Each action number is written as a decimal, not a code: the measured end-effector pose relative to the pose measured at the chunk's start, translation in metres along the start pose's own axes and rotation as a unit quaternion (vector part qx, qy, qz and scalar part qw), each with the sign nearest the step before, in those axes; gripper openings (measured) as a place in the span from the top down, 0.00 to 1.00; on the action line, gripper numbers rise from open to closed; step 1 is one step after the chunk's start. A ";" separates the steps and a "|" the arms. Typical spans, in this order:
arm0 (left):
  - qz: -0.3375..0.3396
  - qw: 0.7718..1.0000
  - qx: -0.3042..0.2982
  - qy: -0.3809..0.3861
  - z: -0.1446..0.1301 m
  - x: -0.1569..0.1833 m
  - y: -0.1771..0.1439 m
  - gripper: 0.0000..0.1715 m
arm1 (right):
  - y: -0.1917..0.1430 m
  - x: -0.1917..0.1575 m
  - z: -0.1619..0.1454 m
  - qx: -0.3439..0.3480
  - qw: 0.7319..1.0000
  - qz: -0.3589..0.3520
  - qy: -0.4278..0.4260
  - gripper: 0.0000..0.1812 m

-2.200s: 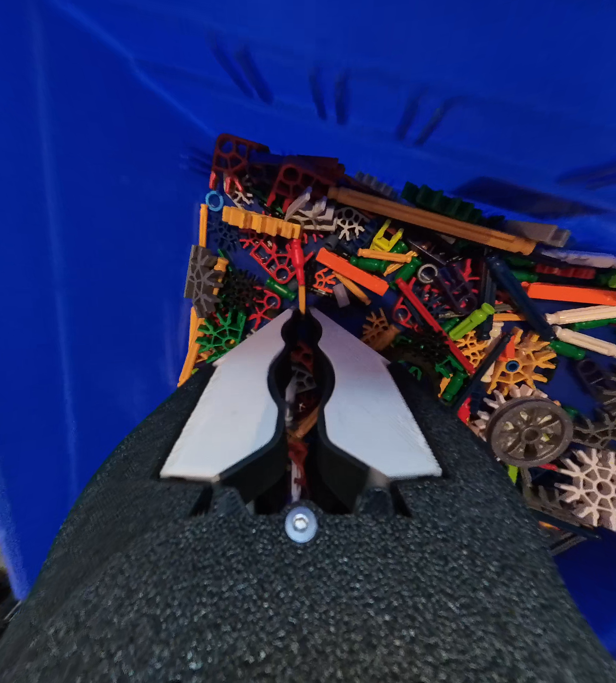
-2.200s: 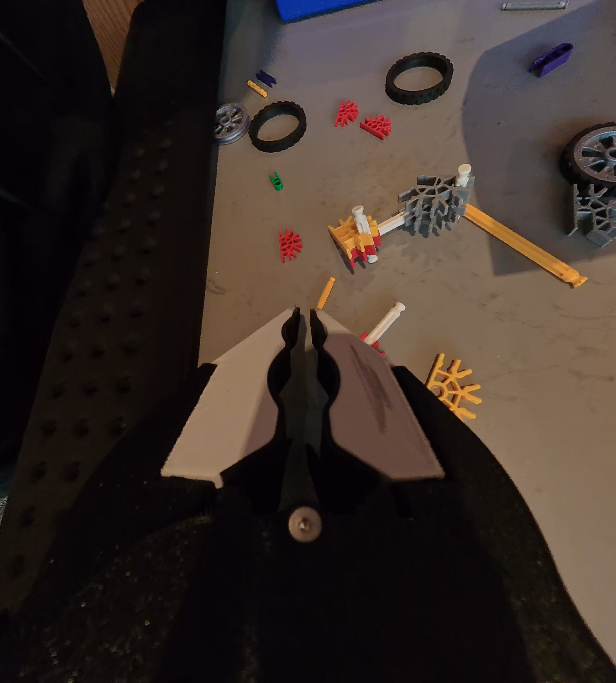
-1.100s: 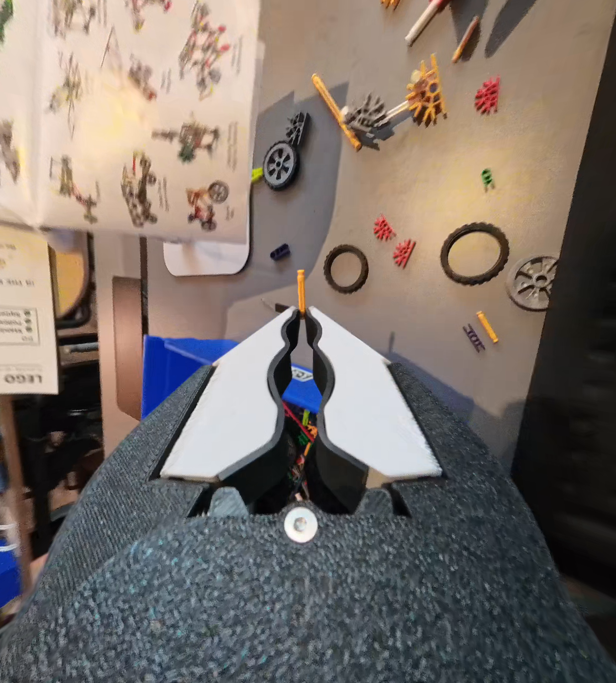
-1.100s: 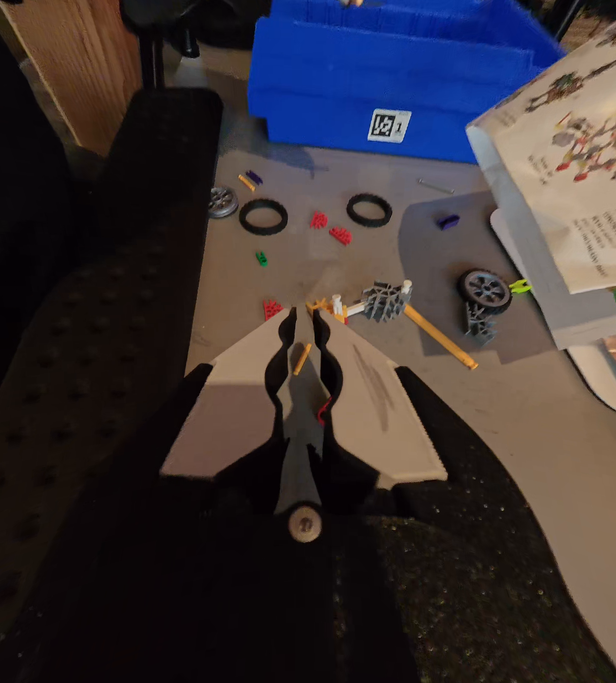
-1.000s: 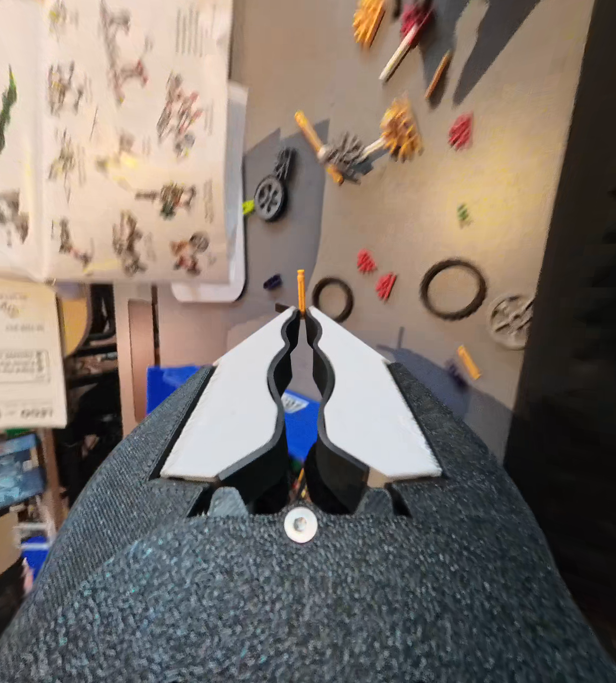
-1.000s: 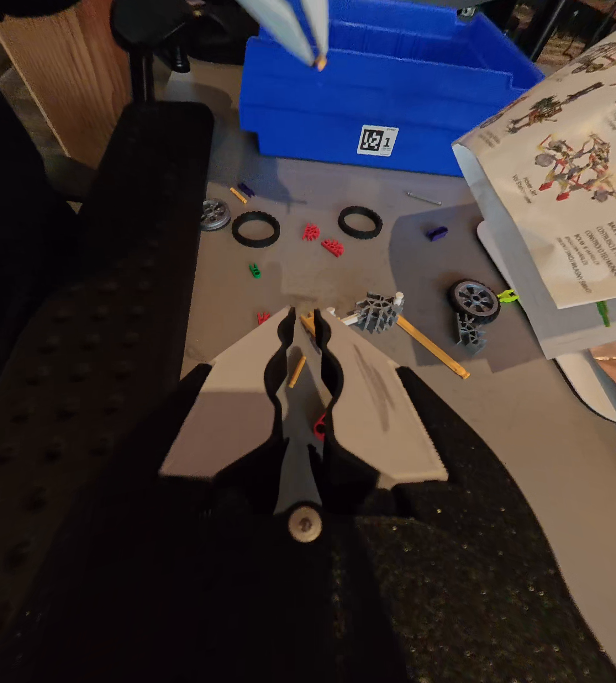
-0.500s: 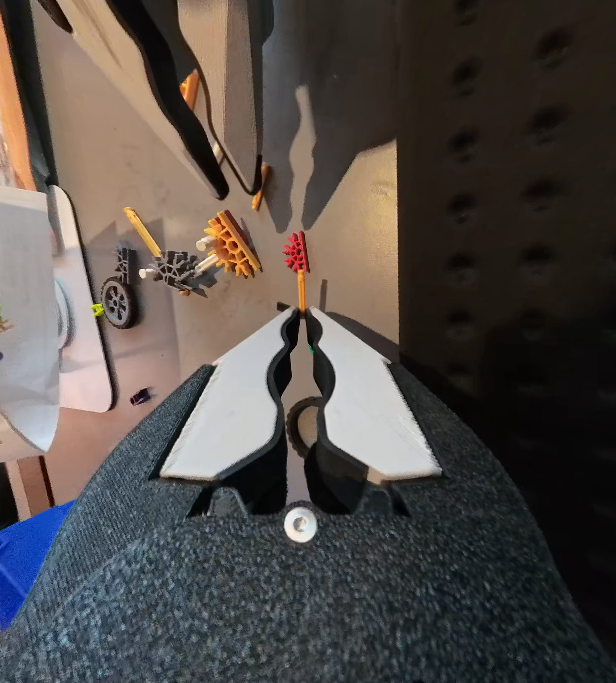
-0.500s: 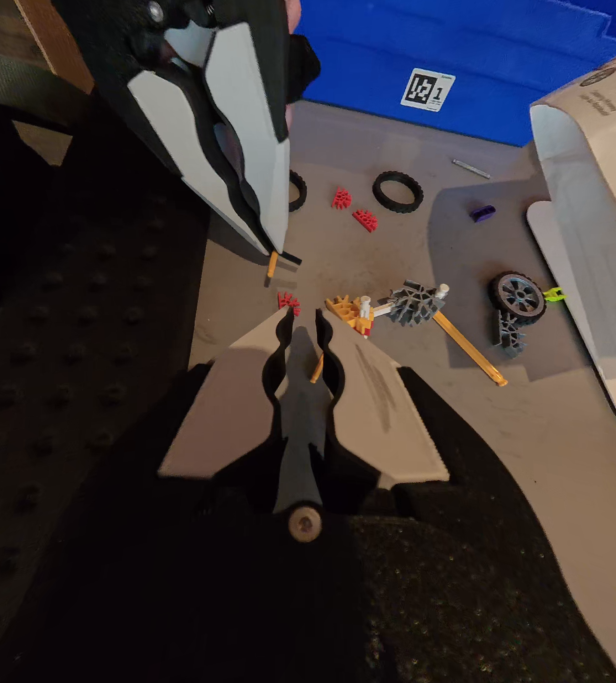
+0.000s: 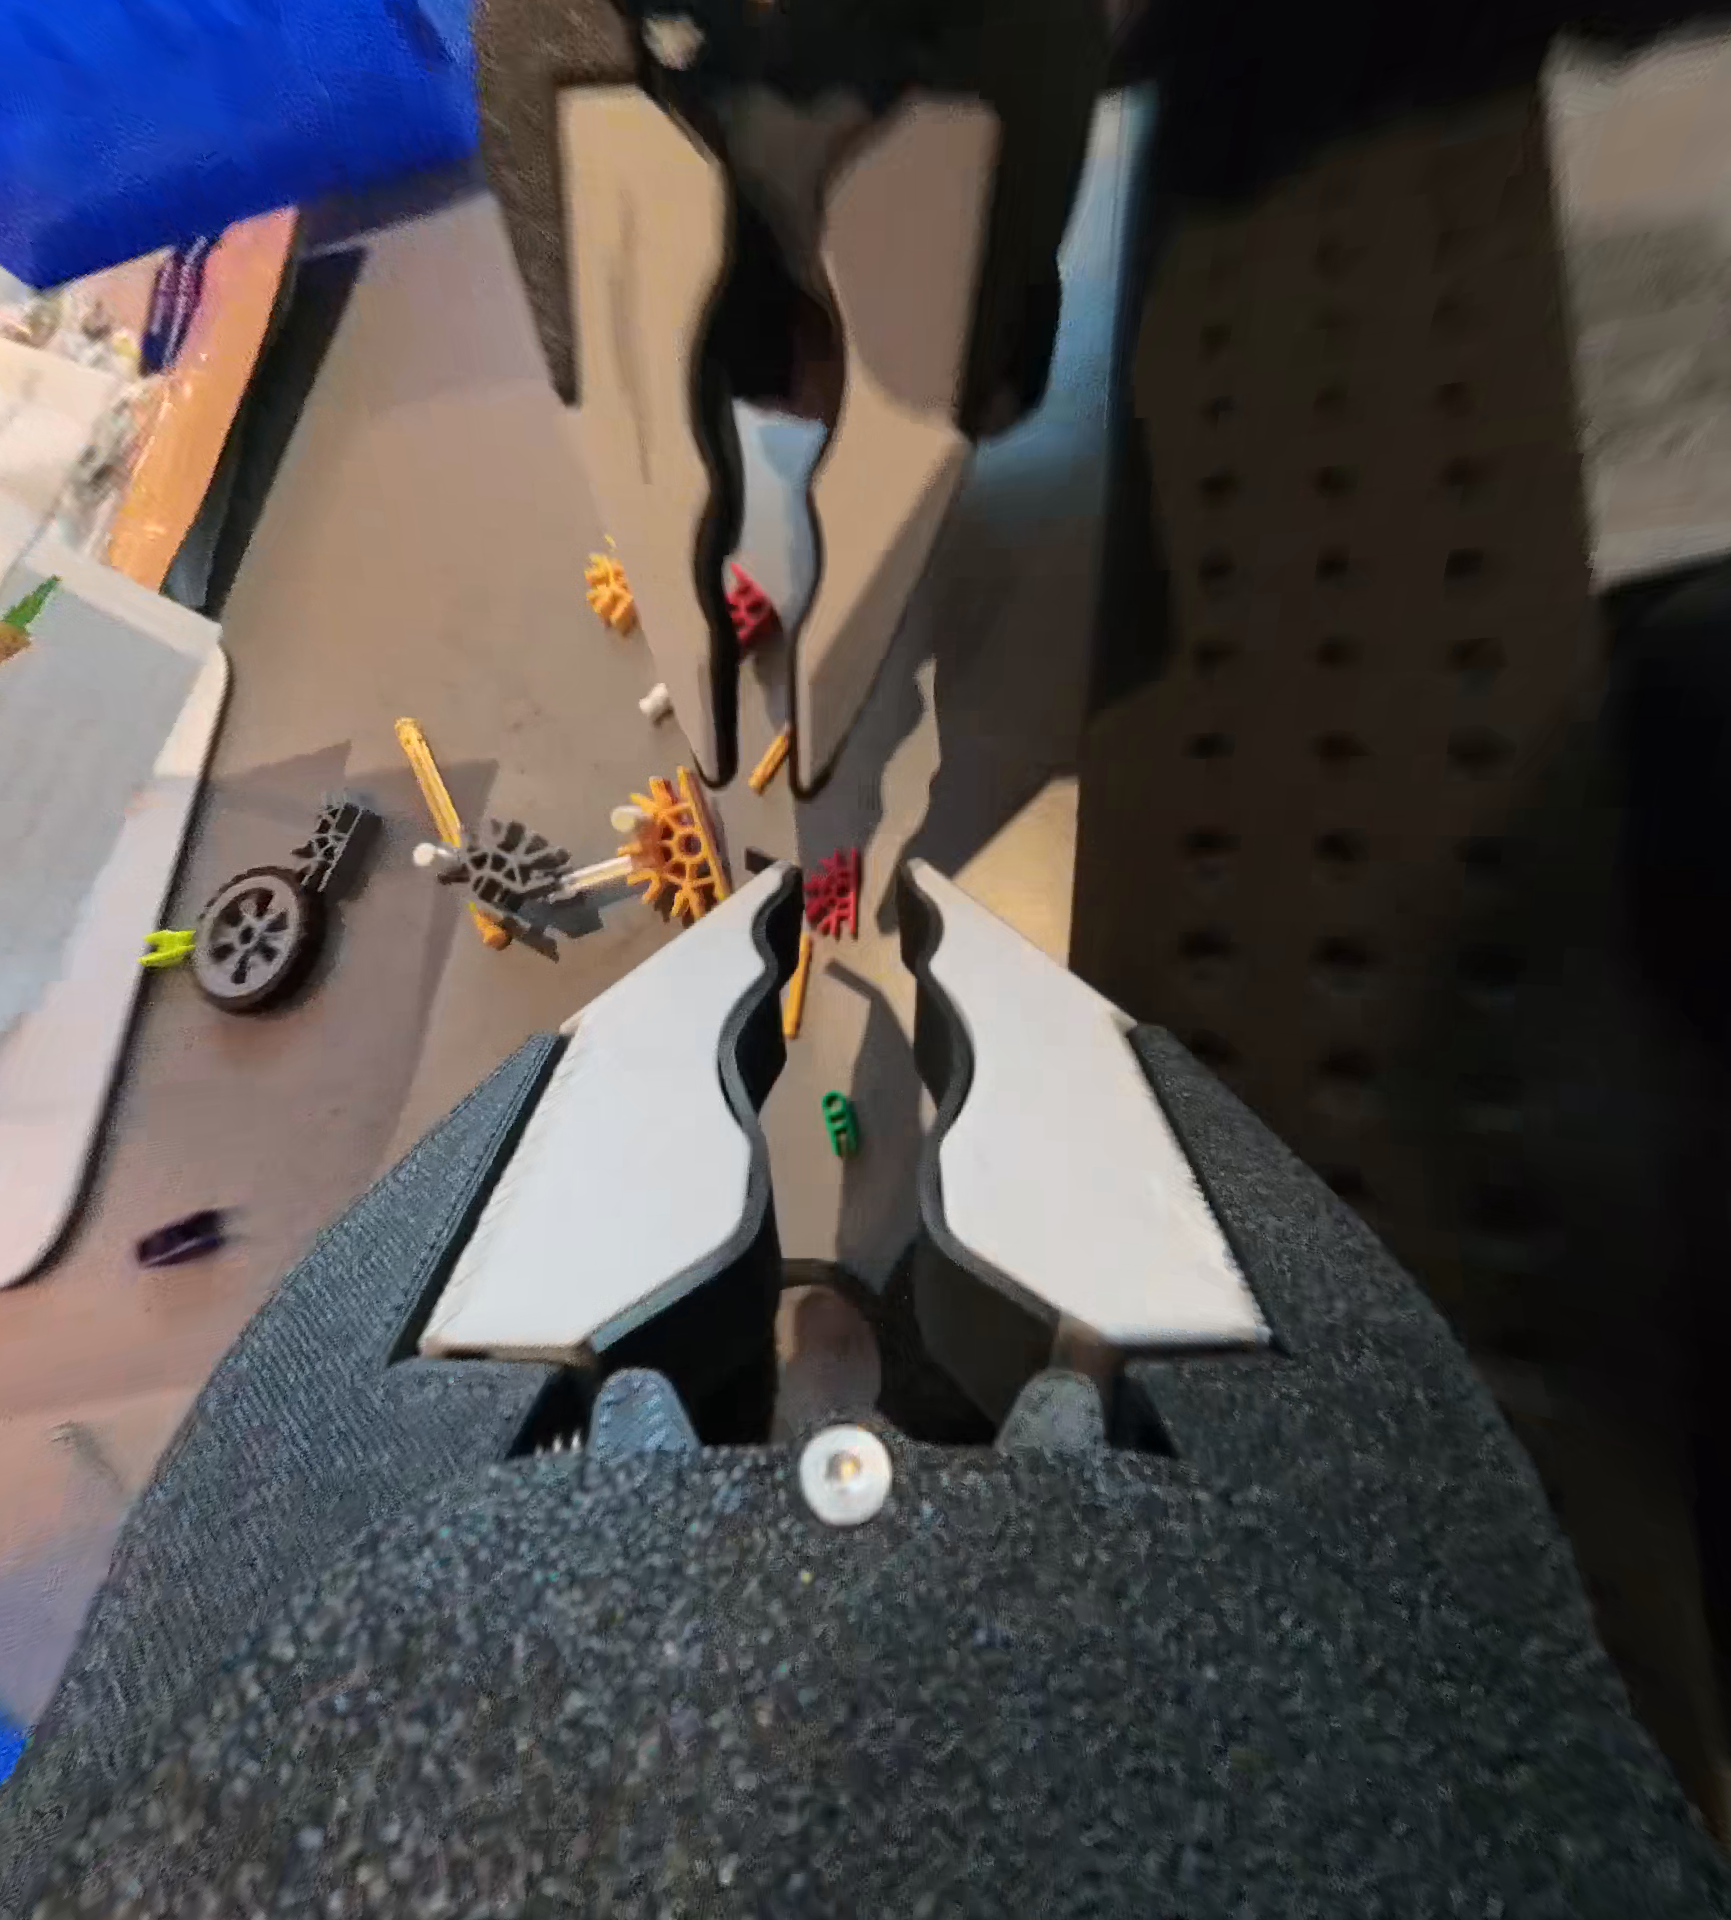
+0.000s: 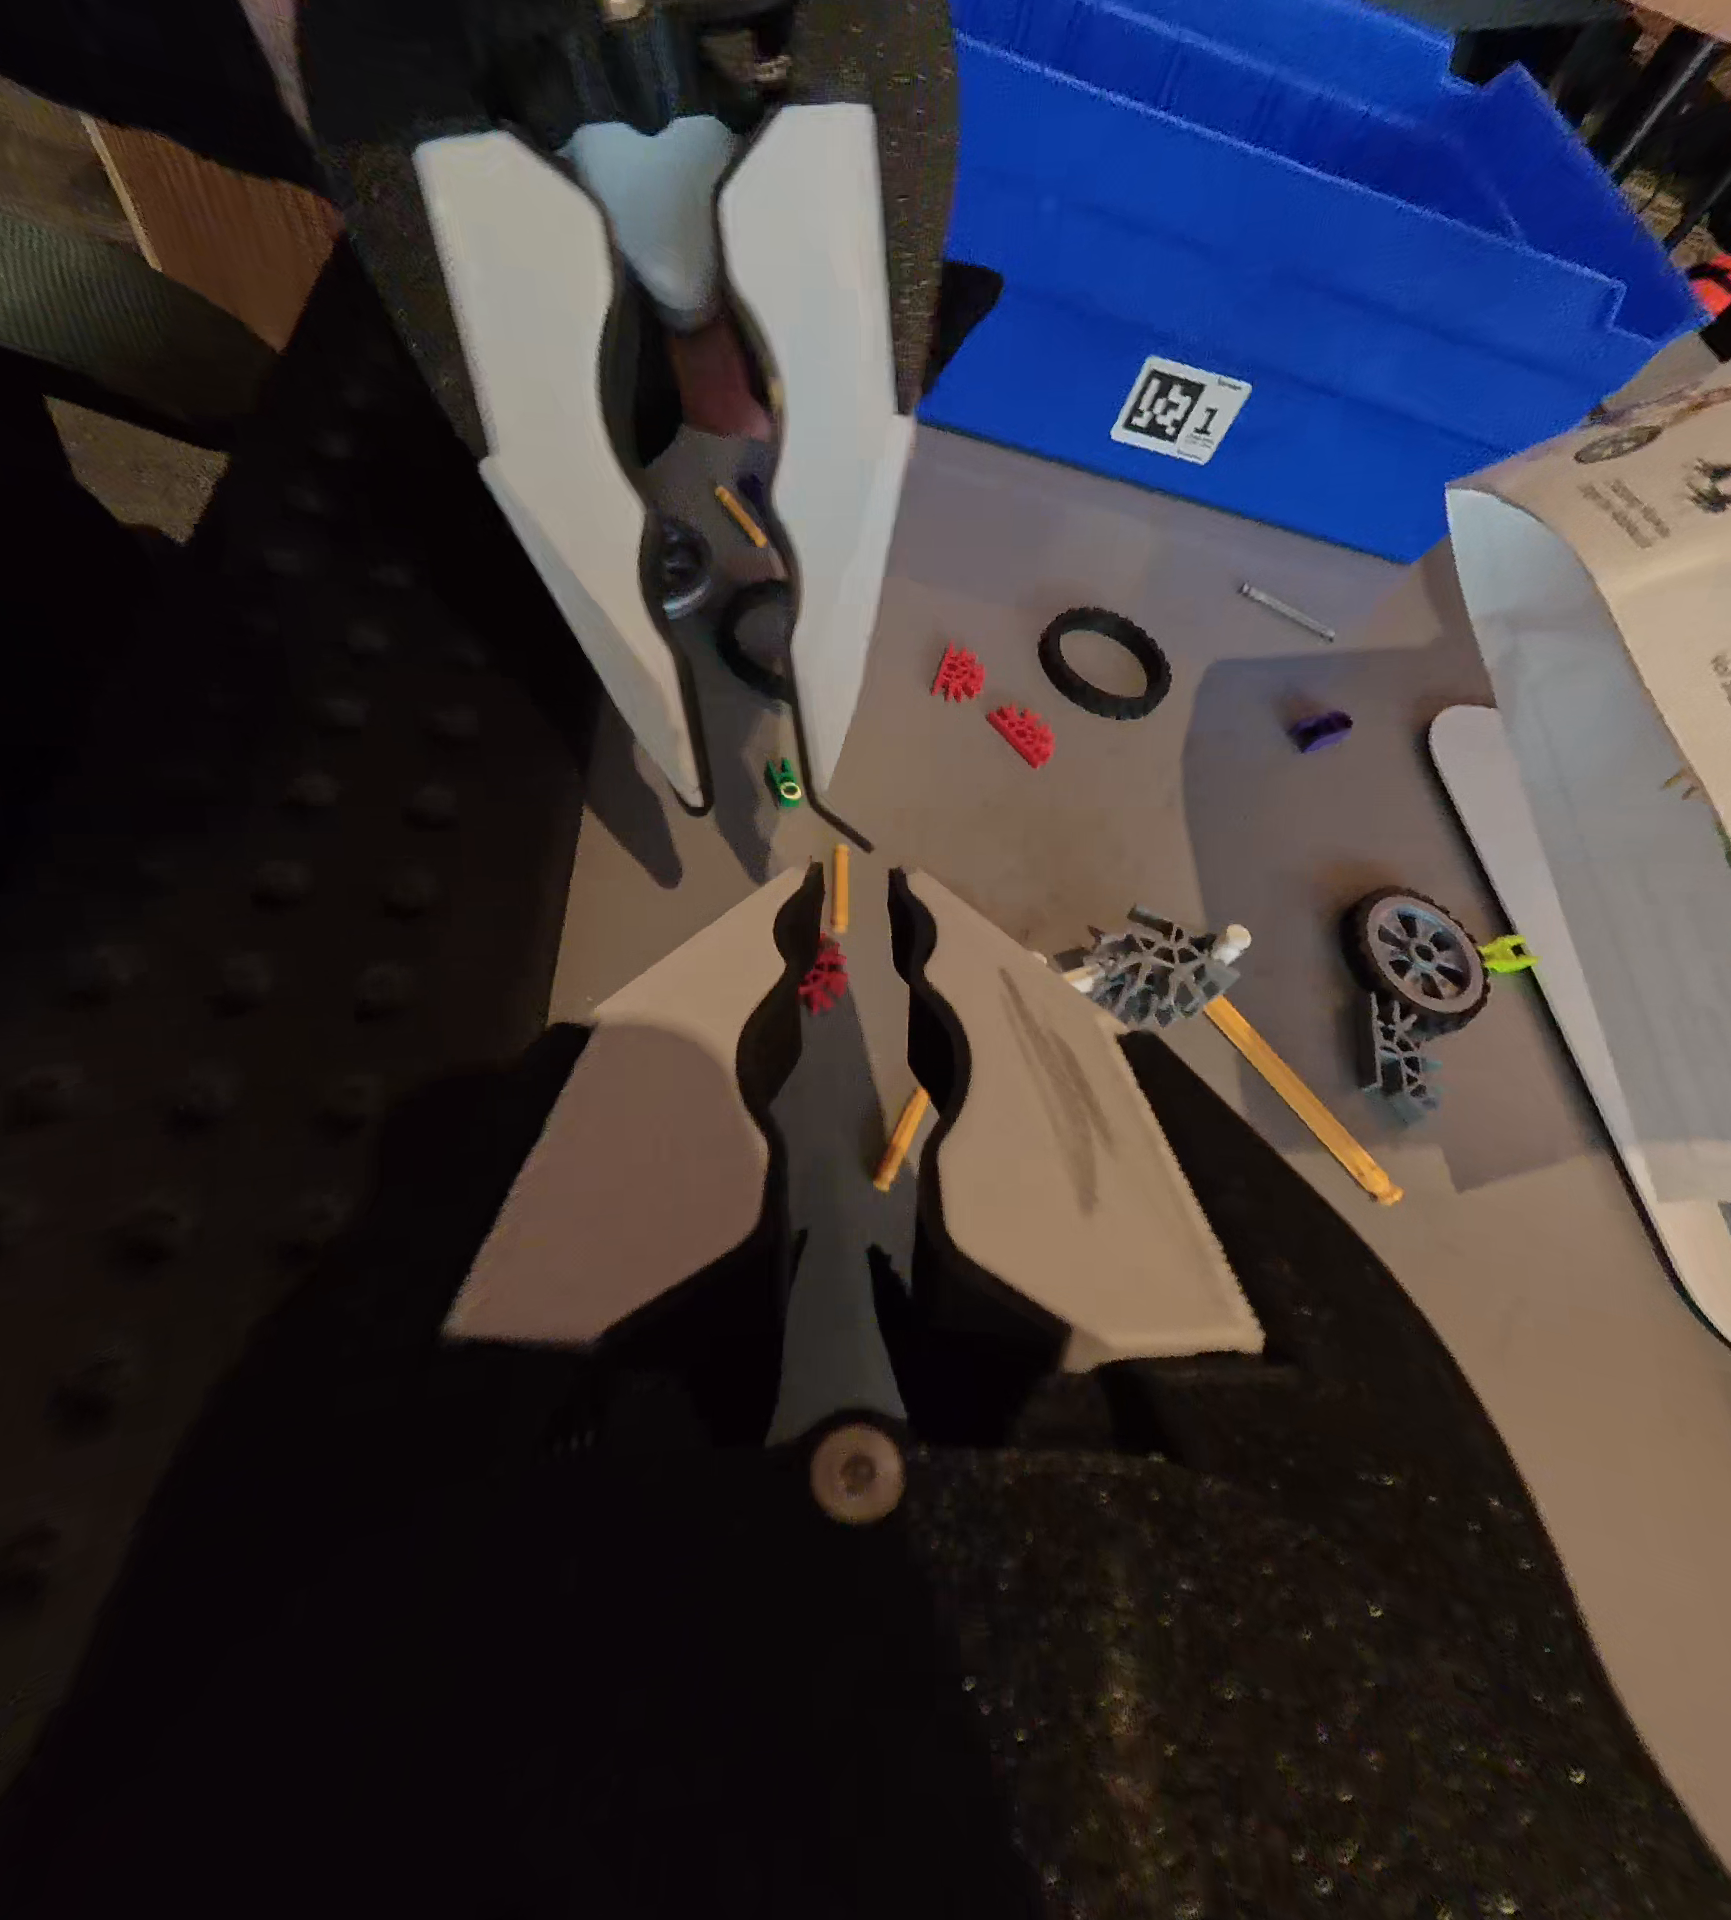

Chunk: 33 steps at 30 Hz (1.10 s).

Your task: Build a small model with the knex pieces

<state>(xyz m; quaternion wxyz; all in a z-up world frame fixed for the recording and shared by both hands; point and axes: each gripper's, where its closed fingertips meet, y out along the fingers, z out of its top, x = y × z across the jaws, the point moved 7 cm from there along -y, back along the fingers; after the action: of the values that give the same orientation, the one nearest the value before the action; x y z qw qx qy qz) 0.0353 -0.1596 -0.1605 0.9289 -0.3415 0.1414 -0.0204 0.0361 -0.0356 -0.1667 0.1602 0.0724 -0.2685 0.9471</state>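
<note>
My left gripper (image 9: pixel 853 883) is open and empty, low over the grey table (image 9: pixel 373 1039). A short orange rod (image 9: pixel 795 982) lies loose on the table between its fingers, with a red connector (image 9: pixel 833 894) at its tips and a green clip (image 9: pixel 840 1122) farther back. My right gripper (image 10: pixel 853 883) faces it tip to tip, slightly open and empty. The same orange rod (image 10: pixel 840 888) and red connector (image 10: pixel 825 971) lie between its fingertips, with a second orange rod (image 10: pixel 900 1138) nearer its base. Each gripper also shows in the other's view: the right gripper (image 9: pixel 765 774) and the left gripper (image 10: pixel 757 795).
A grey connector assembly with white and yellow rods (image 10: pixel 1152 971) and a spoked wheel (image 10: pixel 1417 966) lie to the right. A black tyre (image 10: pixel 1103 665), red connectors (image 10: pixel 956 673) and a purple piece (image 10: pixel 1318 727) lie before a blue bin (image 10: pixel 1256 260). A printed sheet (image 10: pixel 1671 623) overhangs right. A black studded mat (image 10: pixel 217 831) borders left. The grippers are tip to tip, or close to it.
My left gripper carried the orange rod from the blue bin to the table, swung round to face the right gripper, then opened and let the rod go. The right gripper has opened slightly.
</note>
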 end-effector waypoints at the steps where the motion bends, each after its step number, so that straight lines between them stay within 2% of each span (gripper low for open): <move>1: -0.007 0.999 0.026 -0.026 0.002 -0.003 -0.003 0.91 | 0.001 -0.001 0.001 0.002 1.000 0.001 0.001 0.93; 5: -0.028 0.987 0.122 -0.103 0.008 -0.012 -0.015 0.92 | 0.003 -0.002 0.003 -0.007 1.000 0.006 0.014 0.93; 11: -0.075 0.954 0.223 -0.185 0.017 -0.021 -0.021 0.93 | -0.012 -0.003 0.026 0.089 0.993 0.037 0.064 0.93; 23: -0.095 0.939 0.254 -0.211 0.015 -0.025 -0.015 0.93 | -0.019 0.003 0.026 0.095 0.992 0.015 0.080 0.93; 33: -0.094 0.952 0.237 -0.167 0.015 -0.018 -0.010 0.91 | -0.017 0.001 0.024 0.088 0.993 0.014 0.075 0.95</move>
<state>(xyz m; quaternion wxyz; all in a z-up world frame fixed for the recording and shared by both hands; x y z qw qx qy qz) 0.0228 -0.1553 -0.1388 0.9874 -0.1220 -0.0574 -0.0829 0.0420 -0.0341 -0.1374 0.1592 0.0109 -0.1727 0.9720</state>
